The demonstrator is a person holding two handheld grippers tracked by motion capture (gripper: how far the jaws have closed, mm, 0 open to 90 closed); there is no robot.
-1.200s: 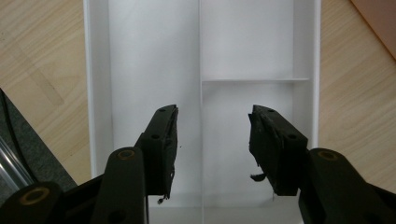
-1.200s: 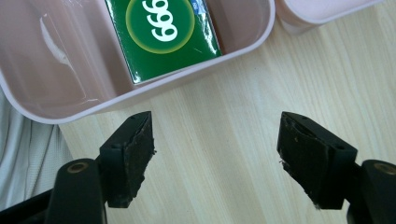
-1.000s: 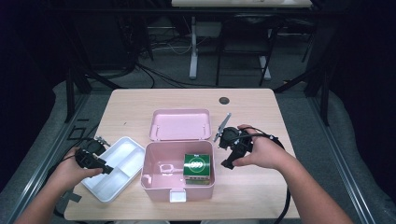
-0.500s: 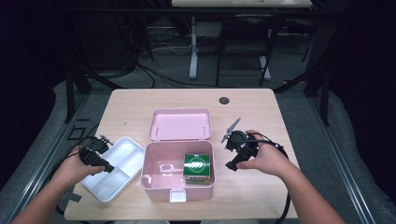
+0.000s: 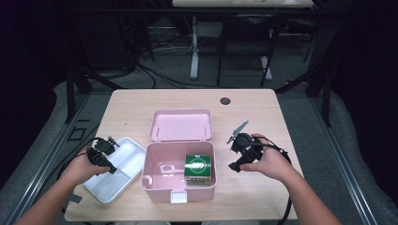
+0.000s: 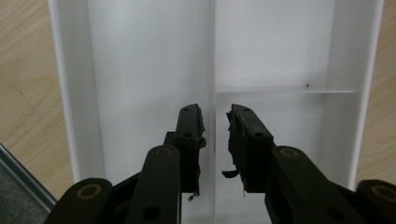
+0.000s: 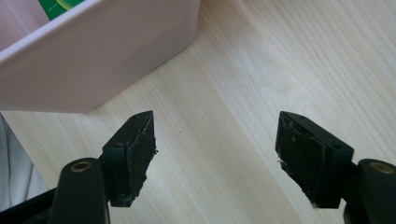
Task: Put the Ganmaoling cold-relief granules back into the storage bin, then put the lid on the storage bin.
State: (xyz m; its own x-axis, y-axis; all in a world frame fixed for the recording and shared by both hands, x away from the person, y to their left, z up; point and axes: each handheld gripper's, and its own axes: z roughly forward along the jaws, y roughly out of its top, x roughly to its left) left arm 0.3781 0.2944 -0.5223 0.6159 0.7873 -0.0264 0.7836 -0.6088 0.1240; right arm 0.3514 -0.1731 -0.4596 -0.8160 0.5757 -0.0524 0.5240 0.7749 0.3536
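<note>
While the person is leaning in from the six o'clock edge of the wooden table [image 5: 263, 112], both hands are holding their tools low over it. At the centre of the table a pink box [image 5: 155, 176] is sitting open, its lid [image 5: 182, 124] lying back flat toward twelve o'clock. A green carton [image 5: 199, 168] is standing inside the box, in the corner toward three o'clock. Touching the box at its nine o'clock side, a white divided tray [image 5: 123, 164] is lying slightly askew.

The left gripper [image 5: 112, 169] is hanging over the tray; in the left gripper view its jaws are standing narrow, with only a slim gap between them and nothing in it, right above the tray's central divider [image 6: 212, 56]. The left hand [image 5: 82, 164] is wrapping around the tool at the tray's nine o'clock rim.

The right gripper [image 7: 215, 154] is hovering over bare wood at three o'clock of the box, near it but apart. Its jaws are standing wide and gripping nothing, and the box's pink wall is showing toward eleven o'clock in that gripper's own view. The right hand [image 5: 265, 161] is holding it.

A small dark disc [image 5: 225, 101] is lying near the table's twelve o'clock edge.
</note>
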